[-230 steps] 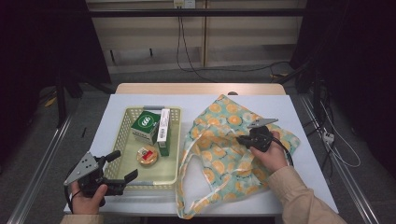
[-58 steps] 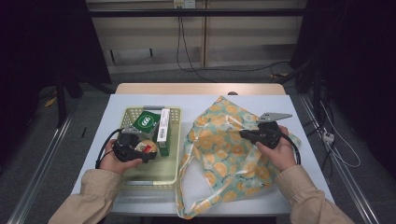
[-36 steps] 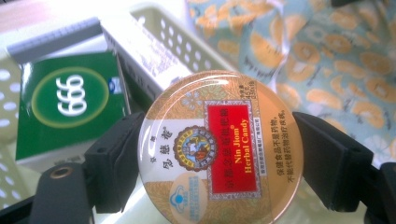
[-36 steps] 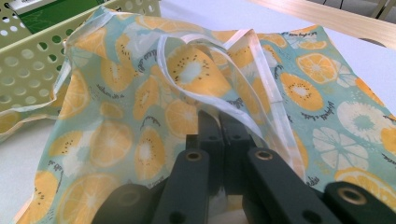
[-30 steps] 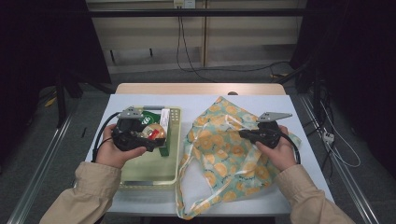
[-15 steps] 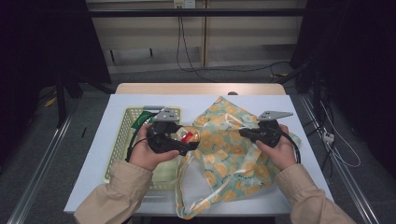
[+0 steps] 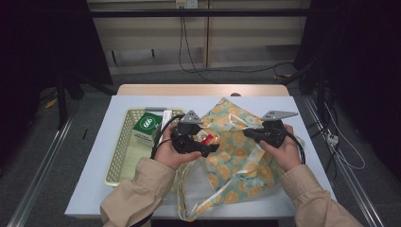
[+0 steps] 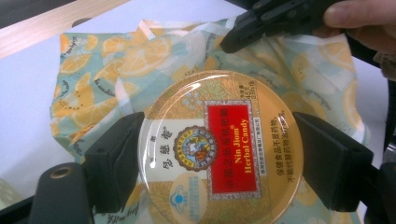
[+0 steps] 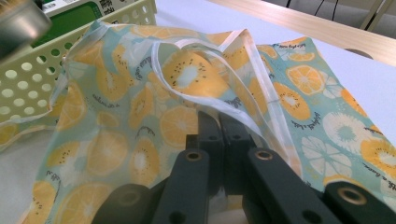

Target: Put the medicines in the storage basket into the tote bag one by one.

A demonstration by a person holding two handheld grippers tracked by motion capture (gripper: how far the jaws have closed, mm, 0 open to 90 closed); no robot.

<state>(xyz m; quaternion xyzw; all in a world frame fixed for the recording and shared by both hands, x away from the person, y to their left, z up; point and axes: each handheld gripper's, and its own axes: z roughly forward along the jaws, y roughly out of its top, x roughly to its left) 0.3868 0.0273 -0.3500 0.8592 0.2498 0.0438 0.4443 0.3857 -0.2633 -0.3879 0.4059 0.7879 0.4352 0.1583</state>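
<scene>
The left gripper clamps the tin by its rim above the bag: rigid, light, probably slippery. The right gripper pinches the limp bag's edge.

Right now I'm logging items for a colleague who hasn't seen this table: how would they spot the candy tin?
On the white table, find the fruit-print bag right of the yellow basket. Over the bag's left side, the left gripper clamps the tin by its rim. It is the one round, gold thing, with a red label reading Nin Jiom Herbal Candy; the box in the basket is green.
</scene>
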